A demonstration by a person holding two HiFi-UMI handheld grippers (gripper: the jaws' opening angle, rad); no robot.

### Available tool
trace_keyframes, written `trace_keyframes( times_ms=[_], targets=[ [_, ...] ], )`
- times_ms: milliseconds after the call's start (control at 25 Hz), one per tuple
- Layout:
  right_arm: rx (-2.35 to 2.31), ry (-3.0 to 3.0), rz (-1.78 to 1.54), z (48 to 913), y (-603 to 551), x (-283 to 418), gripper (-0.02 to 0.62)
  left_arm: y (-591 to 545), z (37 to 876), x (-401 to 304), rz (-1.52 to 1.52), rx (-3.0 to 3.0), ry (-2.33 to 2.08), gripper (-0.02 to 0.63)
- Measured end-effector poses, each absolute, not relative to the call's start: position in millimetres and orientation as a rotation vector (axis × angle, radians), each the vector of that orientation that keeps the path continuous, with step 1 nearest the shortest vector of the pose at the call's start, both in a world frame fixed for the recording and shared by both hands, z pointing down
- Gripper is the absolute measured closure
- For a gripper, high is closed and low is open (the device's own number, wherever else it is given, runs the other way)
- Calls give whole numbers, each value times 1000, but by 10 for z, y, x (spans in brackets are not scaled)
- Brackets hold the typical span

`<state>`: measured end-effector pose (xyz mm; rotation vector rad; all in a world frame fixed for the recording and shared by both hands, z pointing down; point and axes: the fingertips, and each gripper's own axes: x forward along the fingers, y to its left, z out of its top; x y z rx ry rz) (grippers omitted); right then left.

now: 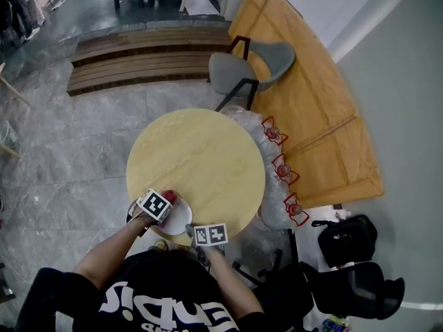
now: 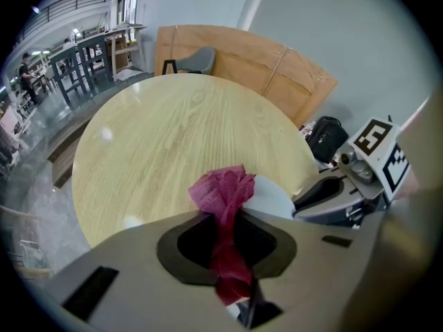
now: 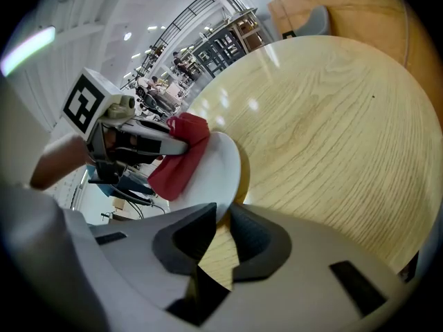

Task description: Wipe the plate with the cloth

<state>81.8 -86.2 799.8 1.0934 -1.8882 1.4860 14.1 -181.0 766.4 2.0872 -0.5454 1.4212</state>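
Left gripper and right gripper are seen at the round table's near edge, on the white plate. Left gripper view: red cloth is pinched between closed jaws. Right gripper view: cloth is laid against the plate, whose rim is clamped by narrow jaws.

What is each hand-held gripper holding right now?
Left hand-held gripper: closed on the red cloth.
Right hand-held gripper: closed on the rim of the white plate.

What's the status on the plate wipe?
Left gripper shut on cloth, cloth against plate. Right gripper clamps plate rim, plate tilted over table. Nothing in the way.
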Motion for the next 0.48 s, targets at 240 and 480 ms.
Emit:
trace_keyframes(
  times_ms=[240,480],
  targets=[
    [1095,-1884,1487,7995,-867,811,515,-1707,7702,347,1439,2131,-461,538],
    [1093,-1881,1488,8006,-870,817,515,-1715,7689,421,1434,2133,-450,538]
  ],
)
